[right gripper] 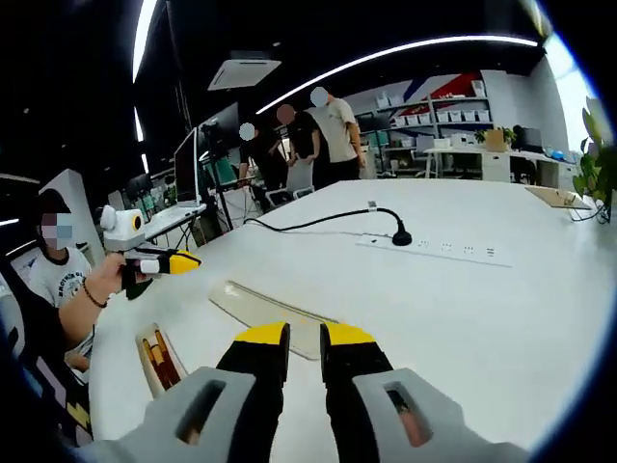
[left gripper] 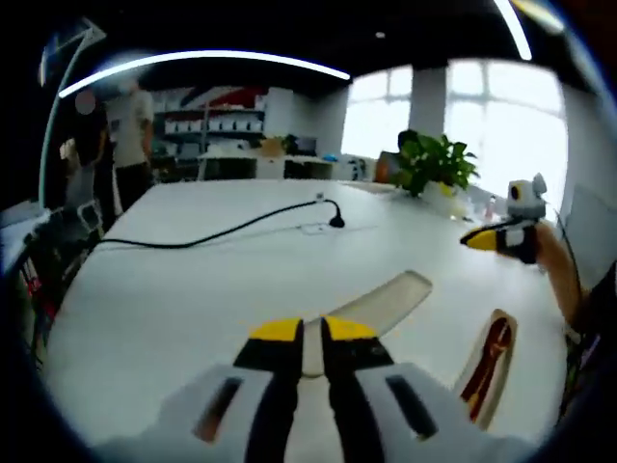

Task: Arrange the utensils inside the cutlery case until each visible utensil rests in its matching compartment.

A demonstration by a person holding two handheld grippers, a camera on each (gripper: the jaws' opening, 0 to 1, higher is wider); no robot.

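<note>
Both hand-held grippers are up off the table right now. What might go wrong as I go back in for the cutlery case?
The cutlery case lies near the table edge, so a nudge might push it off. Its clear lid lies separately, right ahead of the right hand-held gripper, and is faint against the white table, so it might get clipped.

Readable text: we find none in the left gripper view or the right gripper view.
Cutlery case [left gripper: 489, 367]: we see dark red and brown shapes inside it, but no lettering we can make out.
Clear lid [right gripper: 273, 311]: plain, no label that we can see.
Power strip [right gripper: 431, 247]: we see small dark marks along it, too small to read.
Far wall [right gripper: 448, 87]: we see a red and blue painted shape, no words legible.
Shelf boxes [right gripper: 424, 96]: too small and blurred for us to read.
</note>
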